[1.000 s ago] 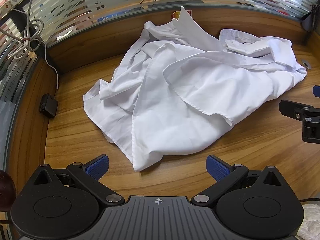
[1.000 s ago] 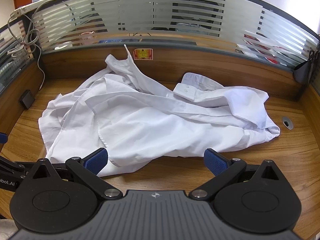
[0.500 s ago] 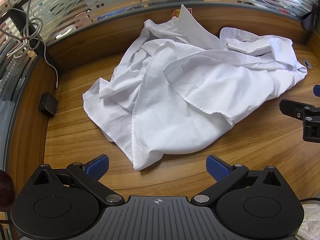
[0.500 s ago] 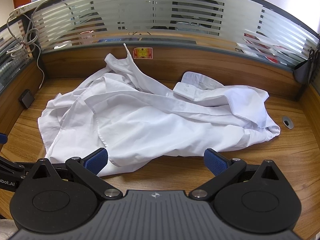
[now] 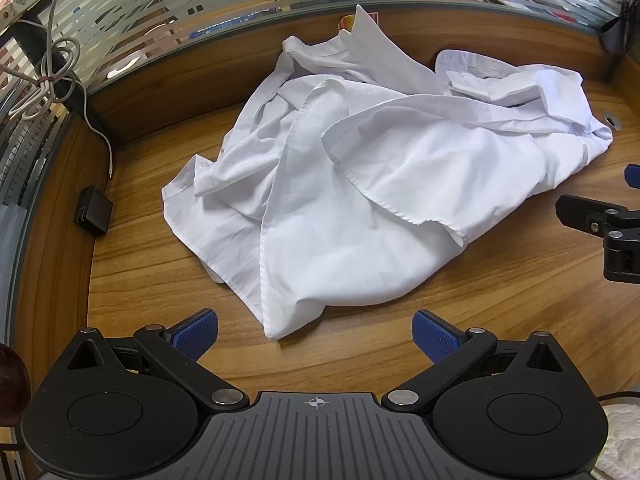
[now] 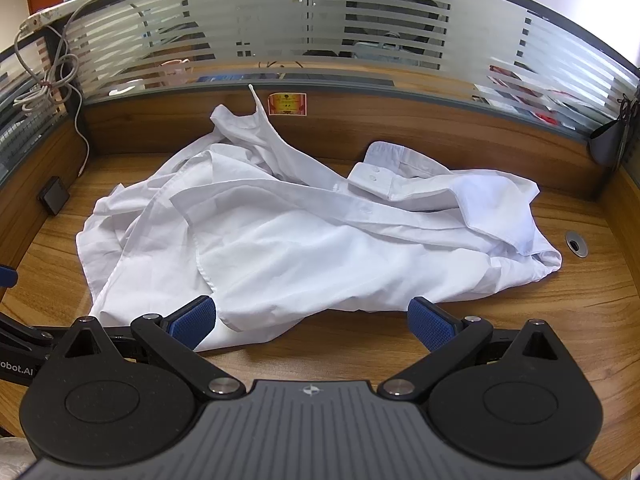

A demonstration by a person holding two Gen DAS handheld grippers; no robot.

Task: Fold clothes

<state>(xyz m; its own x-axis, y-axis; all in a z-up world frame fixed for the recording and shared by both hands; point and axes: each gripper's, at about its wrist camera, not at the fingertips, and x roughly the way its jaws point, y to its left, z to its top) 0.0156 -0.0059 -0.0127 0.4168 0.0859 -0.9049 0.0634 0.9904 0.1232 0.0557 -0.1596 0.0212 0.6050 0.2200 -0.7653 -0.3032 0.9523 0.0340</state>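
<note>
Both tools, left (image 5: 315, 334) and right (image 6: 311, 320), gape wide and hold nothing at the near edge; crumpled white cotton shirt (image 5: 360, 184) lies unfolded mid wooden worktop (image 5: 520, 300), so pinch near hem corners, spread flat before folding.

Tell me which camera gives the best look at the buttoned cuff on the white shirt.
The right wrist view. There the cuff faces the camera, lying flat on top of the white shirt, with two buttons visible. In the left wrist view the cuff sits farther off near the back edge, seen at an angle, and its buttons cannot be made out.
</note>
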